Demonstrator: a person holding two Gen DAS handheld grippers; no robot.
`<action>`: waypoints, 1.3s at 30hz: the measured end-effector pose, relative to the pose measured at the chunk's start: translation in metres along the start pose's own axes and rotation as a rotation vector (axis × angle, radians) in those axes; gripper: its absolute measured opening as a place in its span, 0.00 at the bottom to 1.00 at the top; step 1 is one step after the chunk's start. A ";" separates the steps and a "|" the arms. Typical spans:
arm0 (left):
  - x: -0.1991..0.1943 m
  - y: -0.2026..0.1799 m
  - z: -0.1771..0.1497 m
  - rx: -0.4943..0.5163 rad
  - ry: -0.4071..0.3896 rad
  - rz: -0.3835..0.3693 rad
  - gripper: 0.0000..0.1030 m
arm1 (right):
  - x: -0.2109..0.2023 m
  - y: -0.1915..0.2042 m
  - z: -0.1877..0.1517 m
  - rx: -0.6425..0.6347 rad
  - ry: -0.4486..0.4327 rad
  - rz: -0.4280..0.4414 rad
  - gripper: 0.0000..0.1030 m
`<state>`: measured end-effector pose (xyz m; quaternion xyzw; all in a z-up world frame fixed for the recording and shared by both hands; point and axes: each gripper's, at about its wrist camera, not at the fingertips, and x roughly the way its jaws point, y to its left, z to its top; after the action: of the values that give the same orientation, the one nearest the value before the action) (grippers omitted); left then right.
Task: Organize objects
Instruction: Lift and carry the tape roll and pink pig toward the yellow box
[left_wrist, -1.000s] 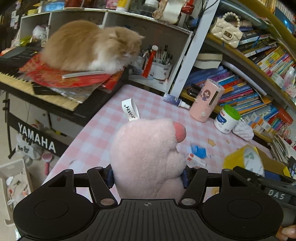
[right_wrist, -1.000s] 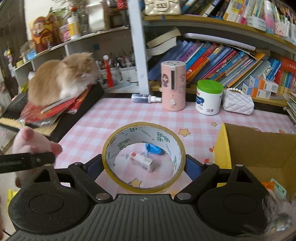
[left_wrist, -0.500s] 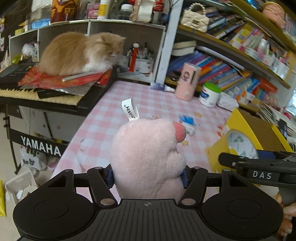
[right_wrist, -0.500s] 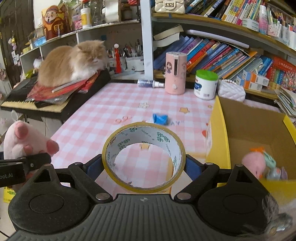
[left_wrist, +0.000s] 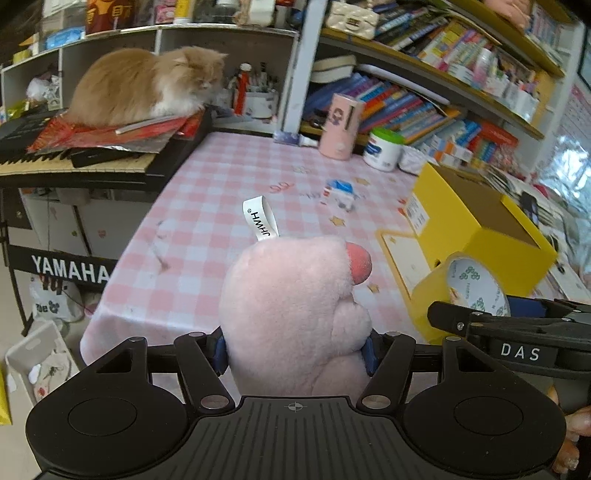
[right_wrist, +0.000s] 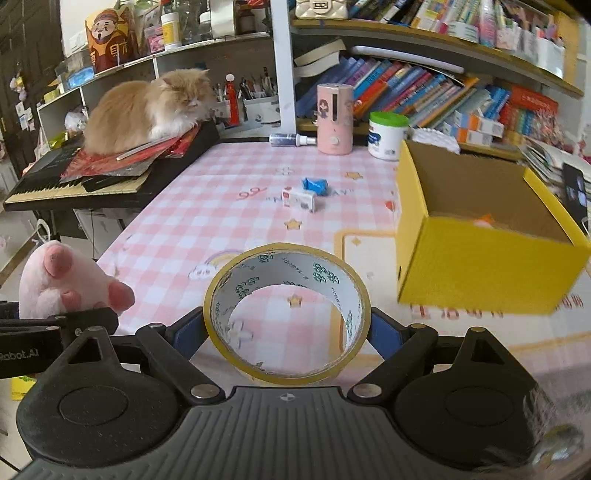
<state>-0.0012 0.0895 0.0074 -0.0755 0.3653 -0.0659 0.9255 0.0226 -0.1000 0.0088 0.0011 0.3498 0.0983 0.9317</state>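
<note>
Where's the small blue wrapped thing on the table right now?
In the right wrist view, the blue wrapped thing lies mid-table on the pink checked cloth, touching or just behind the small white box, left of the yellow box.

A cluttered room around our pink checked table

We see an orange cat (right_wrist: 147, 110) lying on red papers (right_wrist: 122, 158) atop a Yamaha keyboard (left_wrist: 74, 164) left of the table (right_wrist: 207, 221). At the table's far edge stand a pink canister (right_wrist: 334, 118) and a green-lidded jar (right_wrist: 388, 134), with a small spray bottle (right_wrist: 291, 139) lying beside them. Behind them we see slanting shelves packed with books (right_wrist: 424, 92), pen cups (right_wrist: 258, 105) in a cubby, and a cream handbag (left_wrist: 351, 22) on the top shelf.
</note>
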 end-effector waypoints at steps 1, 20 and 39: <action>-0.002 -0.002 -0.003 0.009 0.004 -0.010 0.61 | -0.004 0.000 -0.005 0.005 0.002 -0.004 0.87; 0.006 -0.076 -0.014 0.199 0.048 -0.213 0.61 | -0.064 -0.048 -0.058 0.182 0.035 -0.208 0.87; 0.030 -0.146 -0.005 0.317 0.071 -0.285 0.61 | -0.078 -0.112 -0.067 0.283 0.045 -0.285 0.87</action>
<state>0.0073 -0.0593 0.0106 0.0225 0.3684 -0.2556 0.8936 -0.0582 -0.2284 0.0013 0.0804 0.3774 -0.0846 0.9187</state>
